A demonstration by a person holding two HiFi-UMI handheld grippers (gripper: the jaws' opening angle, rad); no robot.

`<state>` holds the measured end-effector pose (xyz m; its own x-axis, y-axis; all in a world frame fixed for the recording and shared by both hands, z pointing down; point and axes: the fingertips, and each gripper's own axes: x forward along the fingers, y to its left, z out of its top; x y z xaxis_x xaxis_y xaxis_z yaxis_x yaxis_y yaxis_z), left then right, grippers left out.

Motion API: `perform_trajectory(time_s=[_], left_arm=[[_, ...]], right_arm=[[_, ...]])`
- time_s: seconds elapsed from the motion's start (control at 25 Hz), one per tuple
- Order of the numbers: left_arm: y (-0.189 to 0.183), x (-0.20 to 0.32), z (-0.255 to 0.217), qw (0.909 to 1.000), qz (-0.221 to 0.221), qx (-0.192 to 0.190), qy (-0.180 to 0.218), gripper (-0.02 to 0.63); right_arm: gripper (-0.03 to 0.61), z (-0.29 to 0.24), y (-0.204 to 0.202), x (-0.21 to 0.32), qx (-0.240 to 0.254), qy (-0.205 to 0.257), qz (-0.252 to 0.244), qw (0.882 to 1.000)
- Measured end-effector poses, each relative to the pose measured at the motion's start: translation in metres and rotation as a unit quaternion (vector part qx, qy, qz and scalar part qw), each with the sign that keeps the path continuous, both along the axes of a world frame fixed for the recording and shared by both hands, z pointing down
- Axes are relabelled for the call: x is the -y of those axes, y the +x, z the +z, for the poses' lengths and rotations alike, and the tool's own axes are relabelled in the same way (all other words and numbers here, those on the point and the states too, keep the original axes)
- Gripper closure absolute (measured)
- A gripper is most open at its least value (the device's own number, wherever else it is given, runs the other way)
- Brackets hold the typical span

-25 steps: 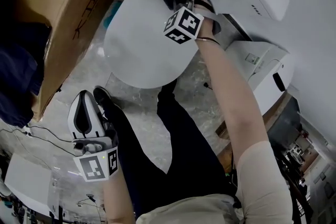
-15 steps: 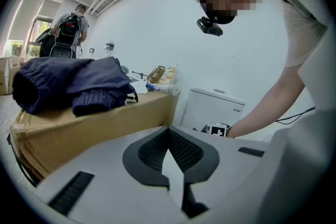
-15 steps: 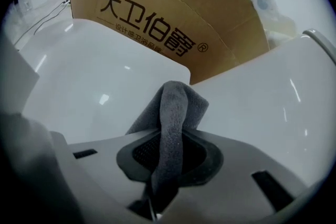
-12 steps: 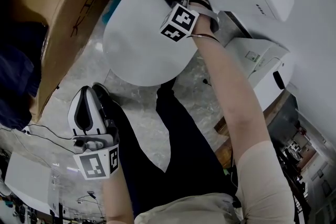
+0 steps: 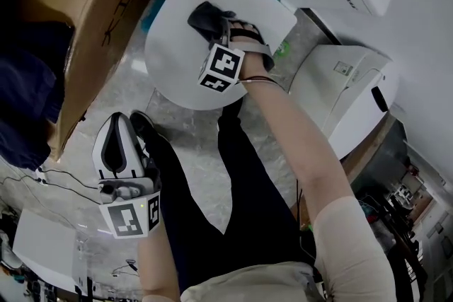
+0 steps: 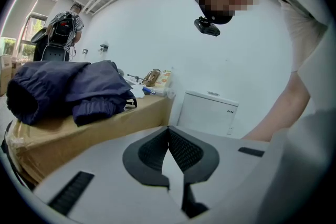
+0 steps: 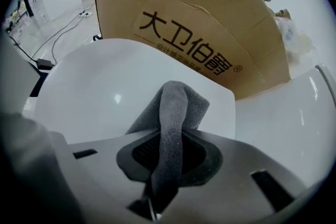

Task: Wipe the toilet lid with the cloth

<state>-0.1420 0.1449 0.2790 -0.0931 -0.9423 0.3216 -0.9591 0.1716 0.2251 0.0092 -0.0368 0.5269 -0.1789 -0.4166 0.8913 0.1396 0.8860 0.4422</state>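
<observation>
Cloth (image 7: pixel 176 113) is sitting pinched in the right gripper (image 7: pixel 170 160). The jaws are clamping tight on a bunched grey fold of it, w/ the rest humping out past the tips and drooping onto the toilet lid (image 7: pixel 105 97). In the head view it's lying mid-lid, nearer the hinge end than the rounded front edge. The gripper is pointing toward the lid's edge on the cardboard box (image 7: pixel 199 23) side. The cloth seems to be touching the lid, but I can't tell how hard it's pressing.

Left gripper (image 6: pixel 170 152) is hanging low beside the person's leg (image 5: pixel 180 216), well apart from the lid. Its jaws are together w/ nothing btwn them, so it's doing no work.

Risks, as I'm reading it:
- The grip is taking only a narrow fold. Friction on a drag stroke could be tugging the cloth out of the jaws, esp. if pushed rather than pulled.
- The cloth is bunched, not spread, so prob. only a thin strip is touching. Wide patches toward the front edge and corners may be getting missed.
- Tilting the gripper too steeply could be putting hard jaw tips on the plastic → scratches.
- A stroke toward the box-side edge is running short on room. An overshoot means the cloth dropping off that edge or the gripper bumping the box.
- Nothing is steadying the lid, so heavy pressure near an edge might be rocking it.
</observation>
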Motion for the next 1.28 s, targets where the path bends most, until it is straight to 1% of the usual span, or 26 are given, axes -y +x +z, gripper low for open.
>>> perform_trajectory(time_s=[0.12, 0.28, 0.48, 0.64, 0.76, 0.88, 1.12, 1.2, 1.28], left_arm=[[-0.003, -0.006, -0.001, 1.0000, 0.003, 0.004, 0.002, 0.598], [-0.011, -0.021, 0.002, 0.9999, -0.011, -0.002, -0.003, 0.598], [-0.010, -0.029, -0.001, 1.0000, -0.006, -0.003, 0.002, 0.598], [-0.012, -0.035, 0.002, 1.0000, -0.001, 0.000, 0.000, 0.598], [-0.012, -0.042, 0.006, 1.0000, 0.000, 0.006, -0.006, 0.598], [-0.013, -0.048, 0.010, 0.9998, -0.002, 0.009, -0.015, 0.598], [-0.005, -0.047, 0.002, 0.9998, 0.005, 0.018, -0.011, 0.598], [-0.002, -0.045, 0.000, 0.9998, 0.007, 0.019, -0.009, 0.598], [0.001, -0.042, -0.002, 0.9998, 0.007, 0.017, -0.008, 0.598]], right_arm=[[0.514, 0.002, -0.008, -0.033, 0.001, -0.004, -0.003, 1.000], [0.514, 0.007, -0.018, -0.087, -0.005, -0.024, 0.000, 1.000], [0.514, 0.011, -0.023, -0.143, -0.008, -0.049, -0.023, 0.998], [0.513, 0.012, -0.027, -0.176, -0.001, -0.064, -0.032, 0.997], [0.512, 0.013, -0.028, -0.195, 0.007, -0.072, -0.034, 0.997], [0.512, 0.014, -0.029, -0.208, 0.016, -0.085, -0.025, 0.996], [0.512, 0.015, -0.031, -0.226, 0.015, -0.106, -0.029, 0.994], [0.512, 0.015, -0.031, -0.228, 0.014, -0.121, -0.024, 0.992], [0.512, 0.015, -0.030, -0.229, 0.014, -0.145, -0.013, 0.989]])
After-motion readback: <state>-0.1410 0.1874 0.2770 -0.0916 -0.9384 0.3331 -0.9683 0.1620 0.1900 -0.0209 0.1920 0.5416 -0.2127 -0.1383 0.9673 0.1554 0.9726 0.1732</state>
